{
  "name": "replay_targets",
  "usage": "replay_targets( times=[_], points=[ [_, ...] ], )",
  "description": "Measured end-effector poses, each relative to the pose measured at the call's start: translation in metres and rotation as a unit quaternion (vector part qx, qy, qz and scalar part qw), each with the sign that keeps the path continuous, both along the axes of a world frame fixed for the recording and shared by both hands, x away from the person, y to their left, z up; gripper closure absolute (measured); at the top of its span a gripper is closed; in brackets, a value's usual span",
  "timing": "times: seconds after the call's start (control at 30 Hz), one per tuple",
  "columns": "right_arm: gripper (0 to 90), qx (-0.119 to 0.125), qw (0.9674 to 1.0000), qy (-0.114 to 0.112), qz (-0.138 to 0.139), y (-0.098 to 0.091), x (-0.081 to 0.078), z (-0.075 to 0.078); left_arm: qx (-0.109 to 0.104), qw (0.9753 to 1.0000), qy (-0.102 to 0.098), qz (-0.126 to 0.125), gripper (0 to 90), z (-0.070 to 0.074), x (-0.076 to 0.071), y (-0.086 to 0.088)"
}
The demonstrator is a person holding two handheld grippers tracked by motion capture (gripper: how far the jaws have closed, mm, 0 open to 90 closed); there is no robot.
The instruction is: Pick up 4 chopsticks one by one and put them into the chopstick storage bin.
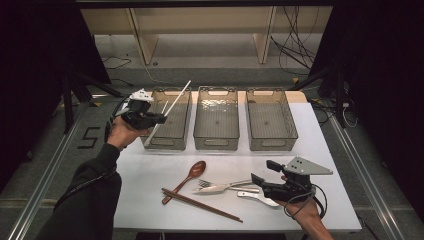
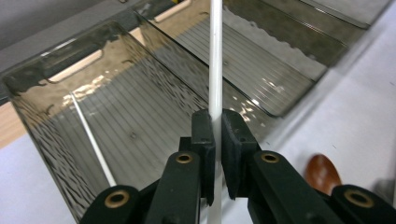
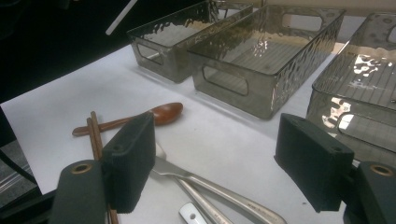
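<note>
three clear smoky bins are set side by side along the far edge of the white table (image 1: 150,175). the left bin (image 1: 167,120) holds one white chopstick (image 2: 91,140), laid lengthwise on its ribbed floor. the middle bin (image 1: 216,118) and the right bin (image 1: 270,120) are seen with bare ribbed floors.

the left tongs (image 1: 161,119) are held above the left bin, and their jaws are clamped on a second white chopstick (image 1: 170,109), which is gripped near its lower part and slanted up and away over the bin; in the left gripper view the stick (image 2: 215,65) is pinched tight between the two pads, above the bin's near end.

the right tongs (image 1: 264,172) are held low over the near right part of the table with the jaws standing wide apart and nothing between them. just beside them a metal fork (image 1: 225,186) and a white spoon (image 1: 257,197) are lying on the table. to their left a brown wooden spoon (image 1: 187,179) and a pair of brown chopsticks (image 1: 200,204) are laid, the spoon's handle crossing the chopsticks' end.
</note>
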State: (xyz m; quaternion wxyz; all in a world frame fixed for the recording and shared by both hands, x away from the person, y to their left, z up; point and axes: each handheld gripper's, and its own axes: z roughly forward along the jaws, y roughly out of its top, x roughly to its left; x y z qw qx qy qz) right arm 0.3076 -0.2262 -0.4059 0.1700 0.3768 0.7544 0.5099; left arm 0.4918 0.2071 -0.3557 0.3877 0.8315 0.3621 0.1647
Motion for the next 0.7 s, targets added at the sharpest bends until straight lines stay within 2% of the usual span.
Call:
replay_targets(
  times=[0.1, 0.2, 0.27, 0.47, 0.7],
  points=[
    [29.5, 0.001, 1.0000, -0.001, 0.001, 0.000, 0.000, 0.000, -0.011, 0.9998, 0.002, 0.017, 84.0, -0.004, 0.011, 0.001],
    [29.6, 0.002, 1.0000, -0.001, 0.001, -0.001, 0.000, 0.000, -0.030, 0.9991, 0.006, 0.028, 84.0, -0.006, 0.018, 0.002],
    [29.6, 0.003, 1.0000, 0.000, 0.000, -0.001, 0.000, 0.000, -0.027, 0.9991, 0.003, 0.032, 83.9, -0.008, 0.021, 0.001],
    [29.5, 0.002, 1.0000, -0.001, 0.001, -0.001, 0.000, 0.000, -0.038, 0.9983, 0.003, 0.045, 84.0, -0.007, 0.030, 0.004],
    [29.6, 0.002, 1.0000, 0.000, 0.004, 0.000, 0.001, 0.000, -0.041, 0.9974, -0.004, 0.060, 83.9, -0.009, 0.041, 0.006]
  ],
)
